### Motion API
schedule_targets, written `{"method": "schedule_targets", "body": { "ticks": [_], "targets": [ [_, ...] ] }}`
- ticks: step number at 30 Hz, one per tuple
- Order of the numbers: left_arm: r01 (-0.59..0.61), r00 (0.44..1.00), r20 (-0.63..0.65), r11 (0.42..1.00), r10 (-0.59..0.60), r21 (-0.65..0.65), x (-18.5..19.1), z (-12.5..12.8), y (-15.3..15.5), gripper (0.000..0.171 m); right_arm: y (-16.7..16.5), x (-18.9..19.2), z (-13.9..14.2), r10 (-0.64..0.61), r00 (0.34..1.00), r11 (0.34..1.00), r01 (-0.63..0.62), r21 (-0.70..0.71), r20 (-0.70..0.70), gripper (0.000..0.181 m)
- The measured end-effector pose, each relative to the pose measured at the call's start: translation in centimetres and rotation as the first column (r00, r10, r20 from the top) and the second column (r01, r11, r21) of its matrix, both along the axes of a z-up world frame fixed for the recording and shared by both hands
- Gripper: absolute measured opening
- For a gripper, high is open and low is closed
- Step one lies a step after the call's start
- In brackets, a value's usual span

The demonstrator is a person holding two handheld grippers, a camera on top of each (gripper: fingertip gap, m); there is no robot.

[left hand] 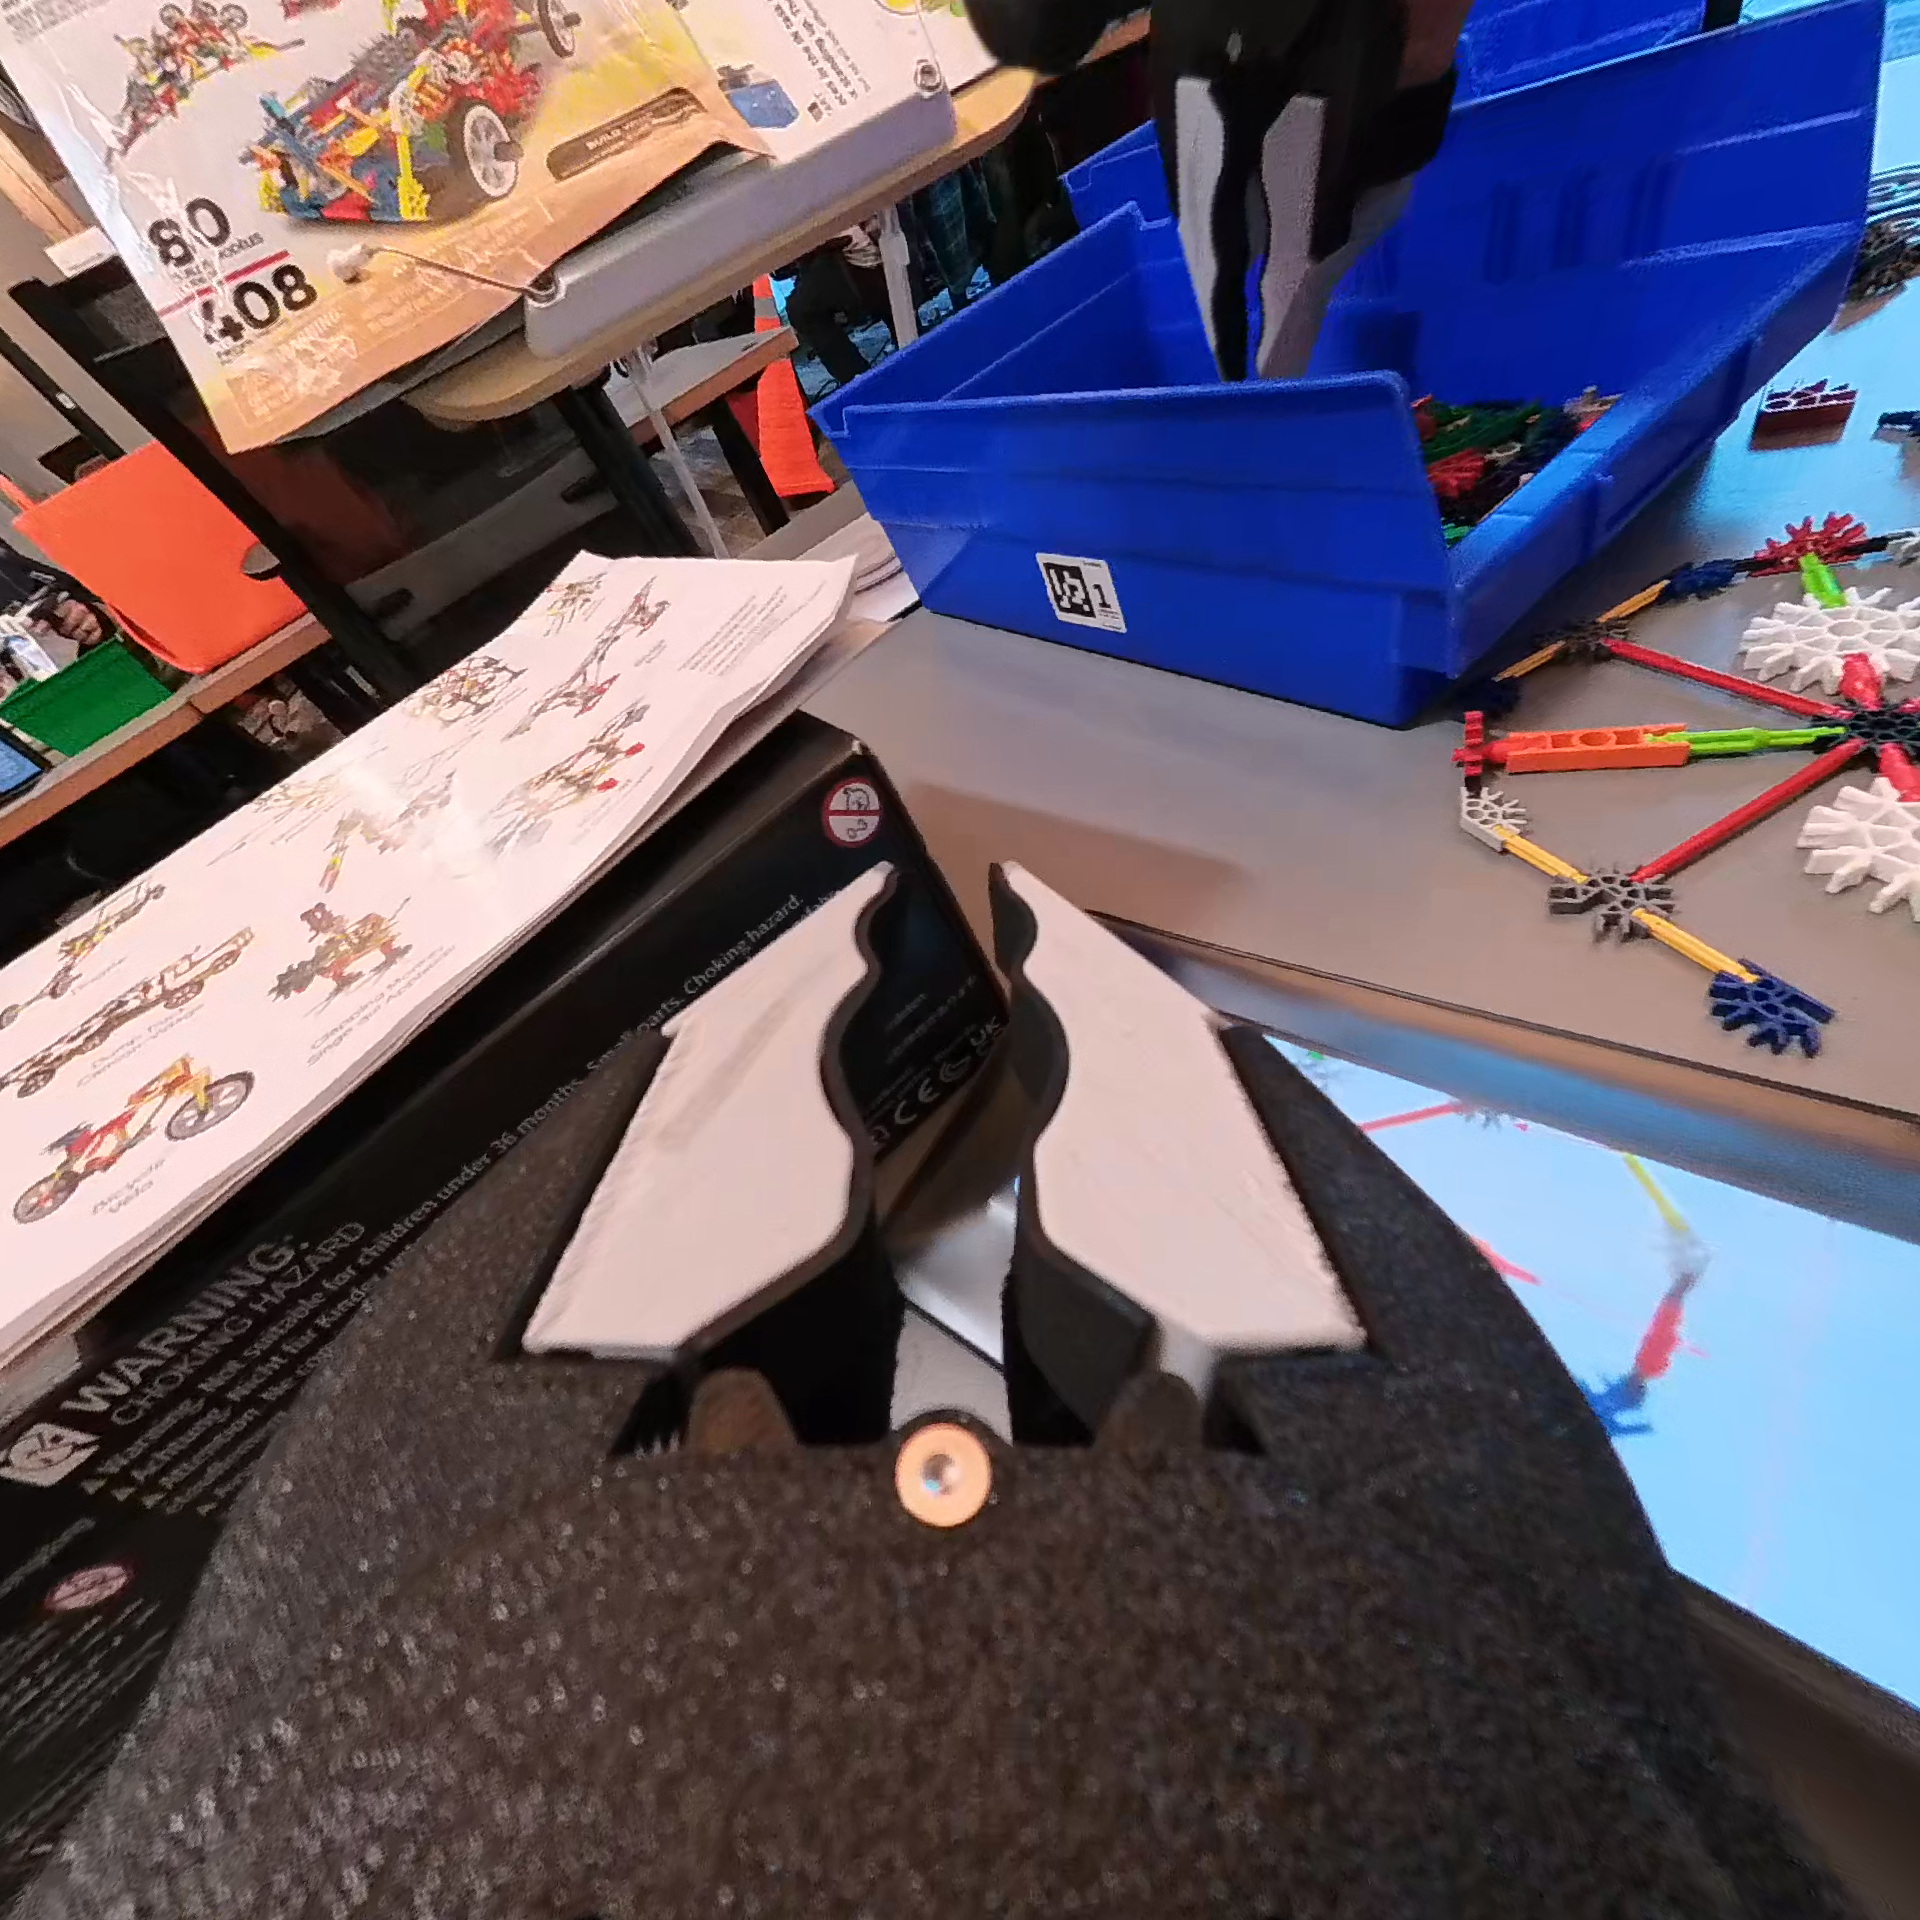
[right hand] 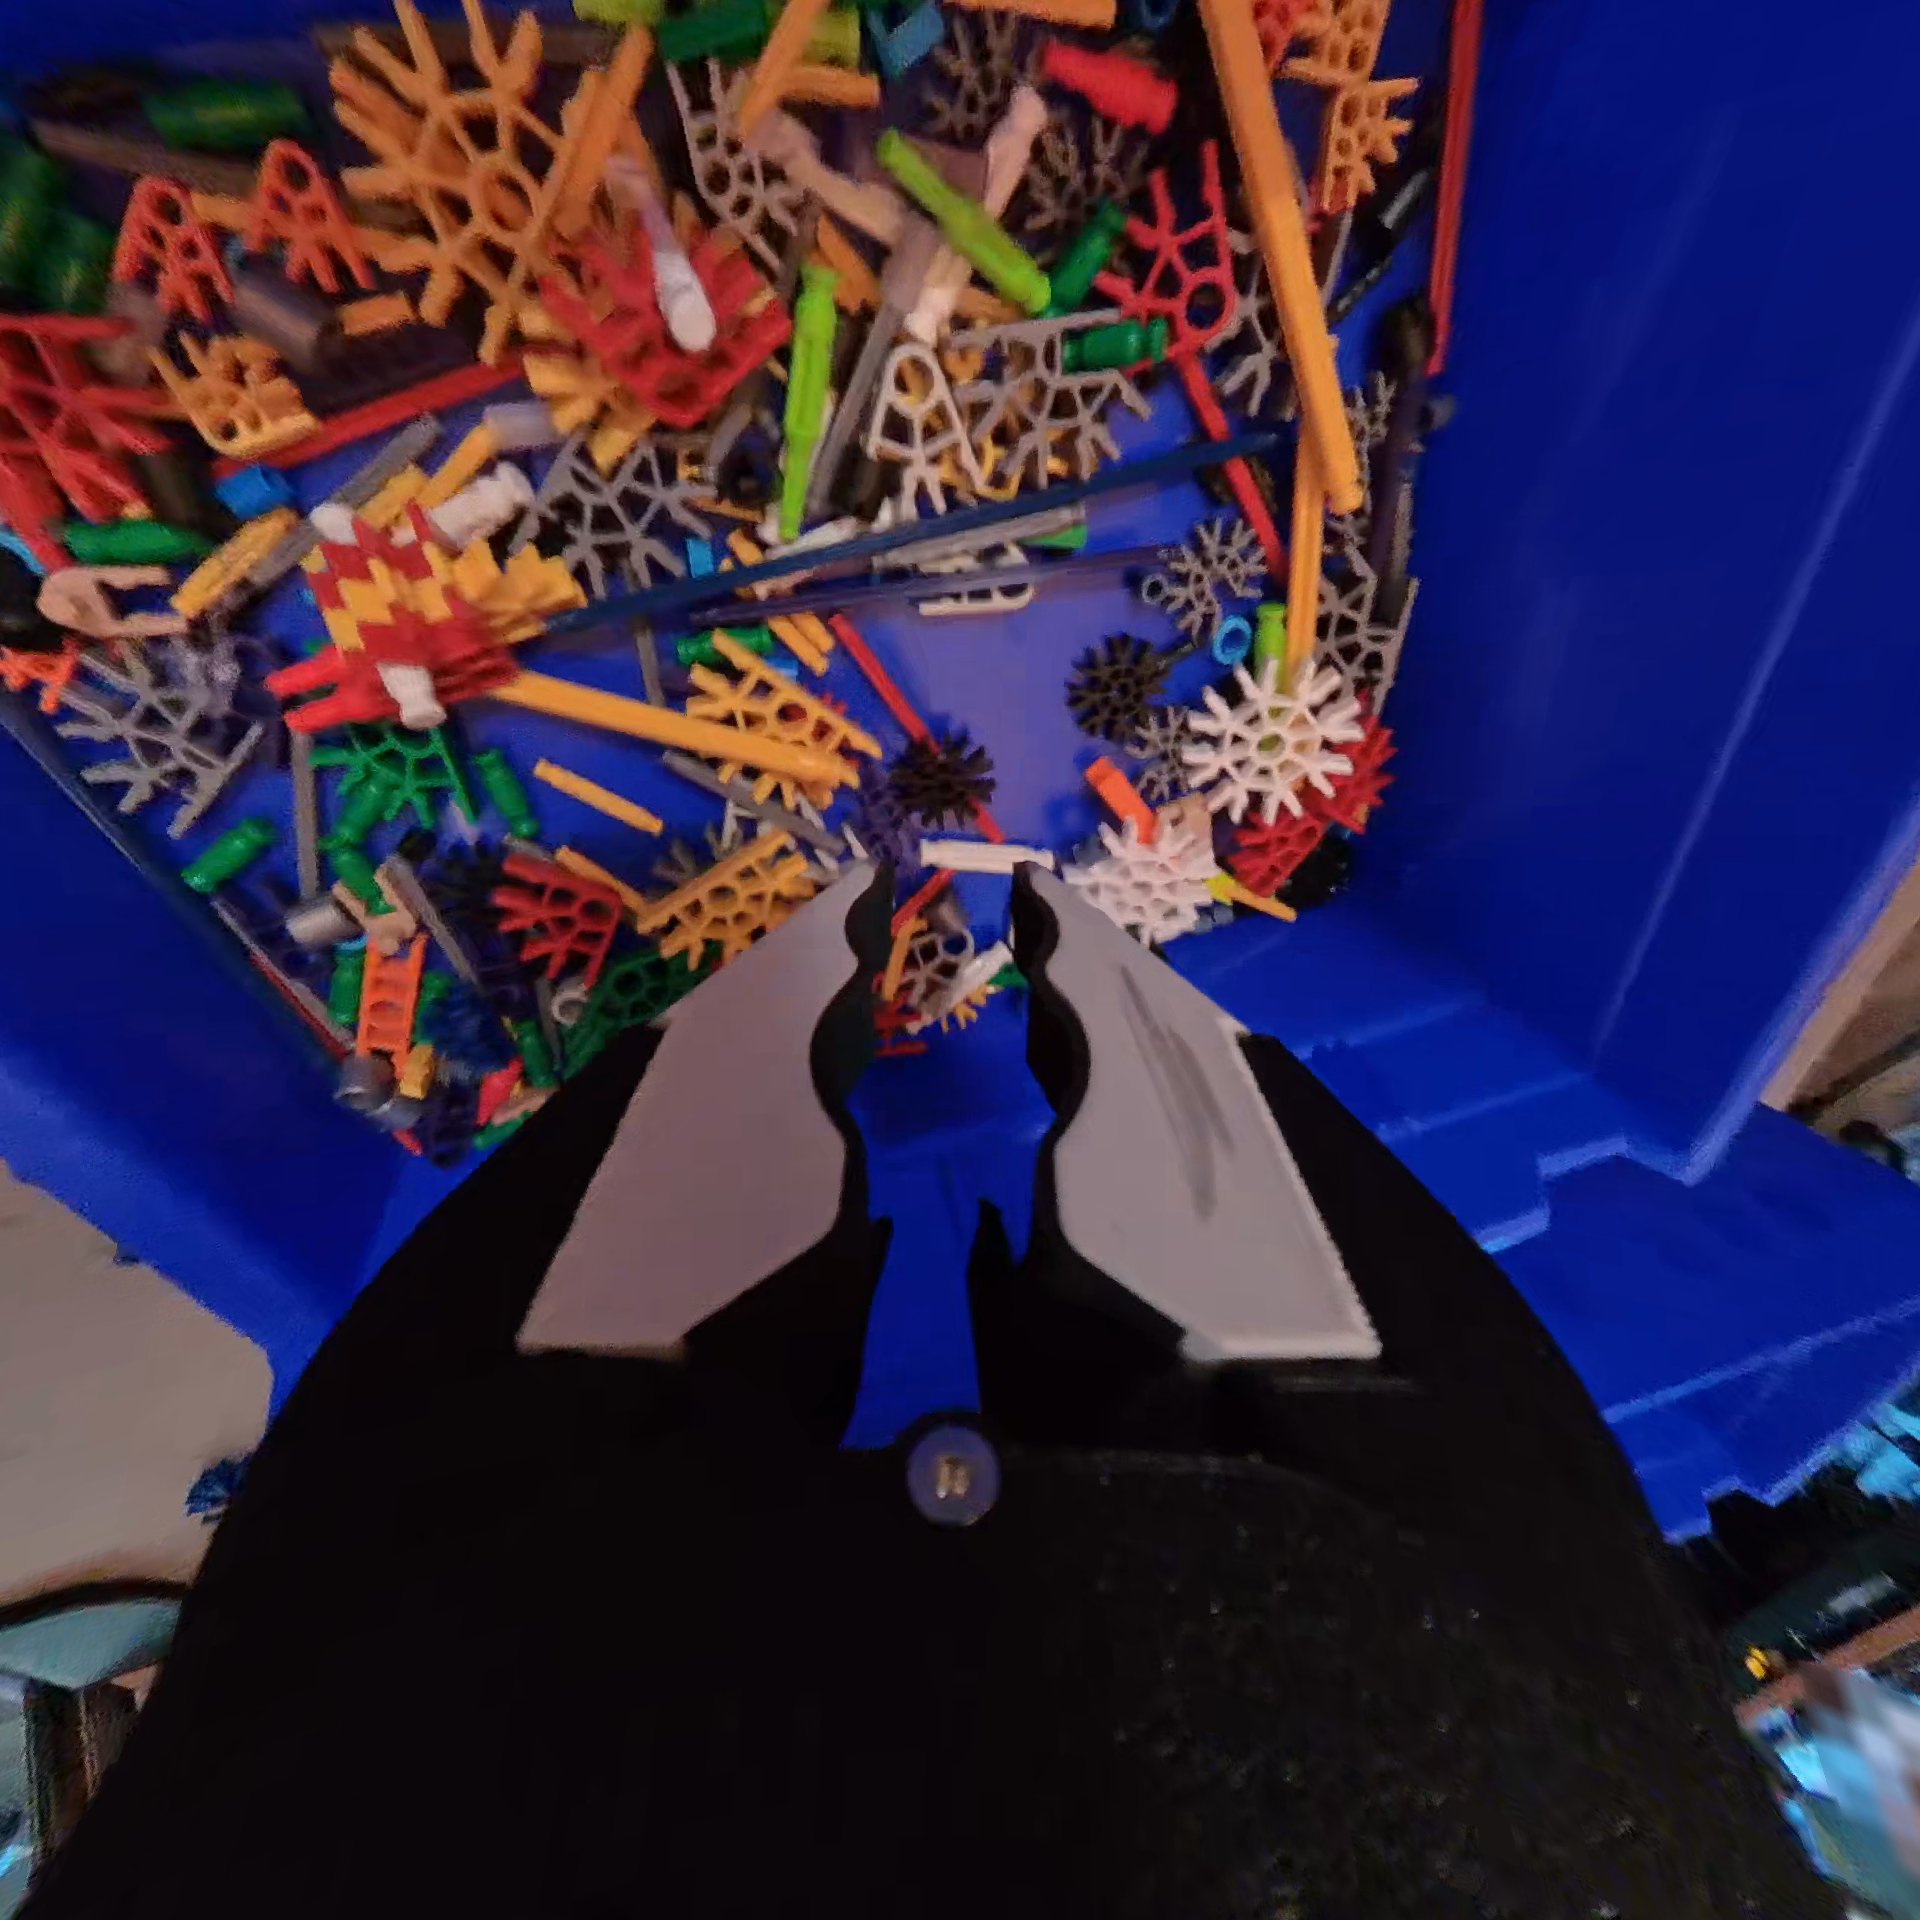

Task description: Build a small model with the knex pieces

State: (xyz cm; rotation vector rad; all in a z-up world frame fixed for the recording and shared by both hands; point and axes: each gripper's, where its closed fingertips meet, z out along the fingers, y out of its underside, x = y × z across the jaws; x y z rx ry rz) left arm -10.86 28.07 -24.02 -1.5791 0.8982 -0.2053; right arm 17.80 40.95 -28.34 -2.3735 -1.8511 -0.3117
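Observation:
My right gripper (right hand: pixel 948 883) points down into a blue bin (right hand: pixel 1662 520) of loose plastic rods and connectors. It is open and empty, its tips just above a short white rod (right hand: pixel 982 856) and a grey connector (right hand: pixel 940 961). It also shows in the left wrist view (left hand: pixel 1252 358), dipping into the same bin (left hand: pixel 1195 509). My left gripper (left hand: pixel 943 883) is open and empty, held over a black box (left hand: pixel 644 997) at the table's left edge. A partly built wheel of rods and connectors (left hand: pixel 1704 790) lies flat on the grey table (left hand: pixel 1195 790).
An open instruction booklet (left hand: pixel 395 831) lies on the black box. A tablet screen (left hand: pixel 1683 1299) lies at the table's near right edge. A toy box lid (left hand: pixel 436 177) leans on another table behind. An orange chair (left hand: pixel 156 561) stands at the left. My right fingertips sit around 30 cm from my left ones. My right gripper is the nearer one to the short white rod (right hand: pixel 982 856): about 4 cm, against 35 cm. From my right tips it is roughly 5 cm to the grey connector (right hand: pixel 940 961); from my left, 35 cm.

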Motion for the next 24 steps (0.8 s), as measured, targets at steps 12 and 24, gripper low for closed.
{"method": "schedule_targets", "body": {
  "ticks": [12,24],
  "targets": [
    [0.006,1.000,0.004,1.000,-0.006,-0.008,0.1,-0.1,0.1,0.015,-1.6,-5.7,-1.6,0.092,0.980,0.982,-0.118,-0.145,-0.179,0.060],
    [0.011,1.000,-0.006,1.000,-0.011,-0.012,0.3,-0.4,0.2,0.015,-2.4,-4.5,-0.5,0.129,0.986,0.988,-0.137,-0.076,-0.102,0.059]
  ]
}}
